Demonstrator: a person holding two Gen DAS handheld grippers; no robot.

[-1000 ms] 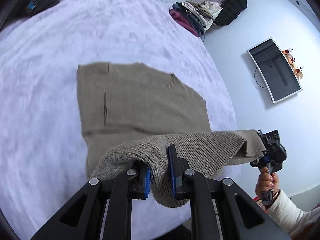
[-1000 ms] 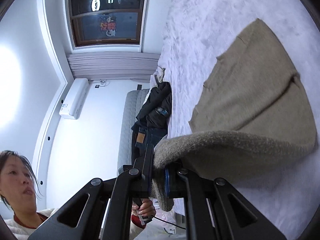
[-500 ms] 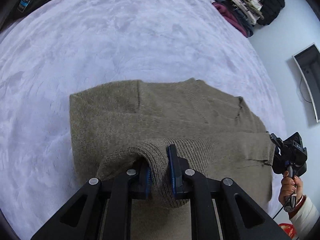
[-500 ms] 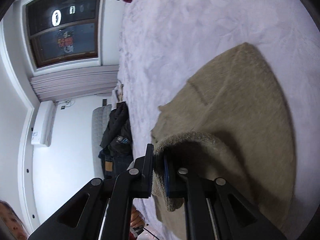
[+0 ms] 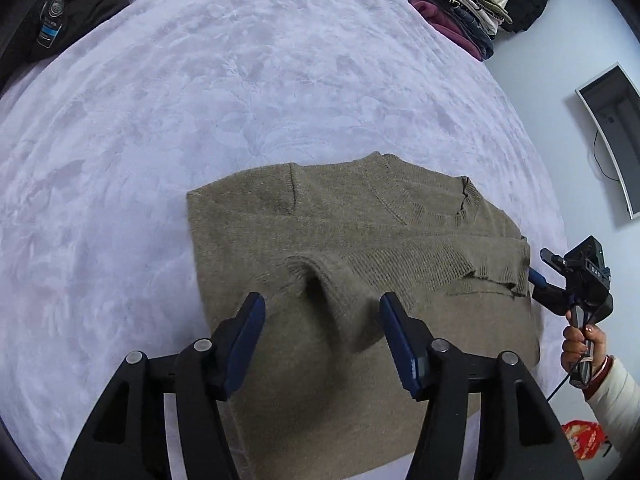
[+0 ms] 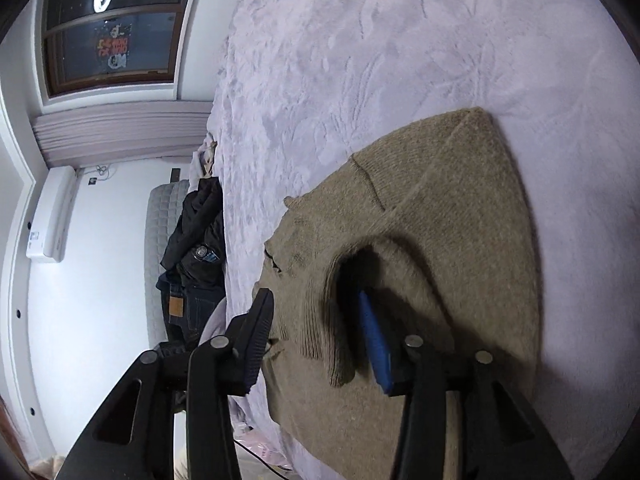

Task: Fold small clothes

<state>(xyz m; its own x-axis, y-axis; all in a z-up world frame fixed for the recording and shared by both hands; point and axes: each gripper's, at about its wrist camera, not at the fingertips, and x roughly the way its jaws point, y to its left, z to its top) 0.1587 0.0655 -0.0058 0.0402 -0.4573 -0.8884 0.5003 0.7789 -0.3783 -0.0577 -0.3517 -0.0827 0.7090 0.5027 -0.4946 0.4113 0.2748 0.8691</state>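
A bed with a pale lilac plush cover (image 5: 248,80) is filling the scene. An olive knit sweater (image 5: 328,248) is lying folded on its near part, while dark clothes (image 5: 72,8) are sitting at the far left edge and a stack of garments (image 5: 456,16) is resting at the far right edge.
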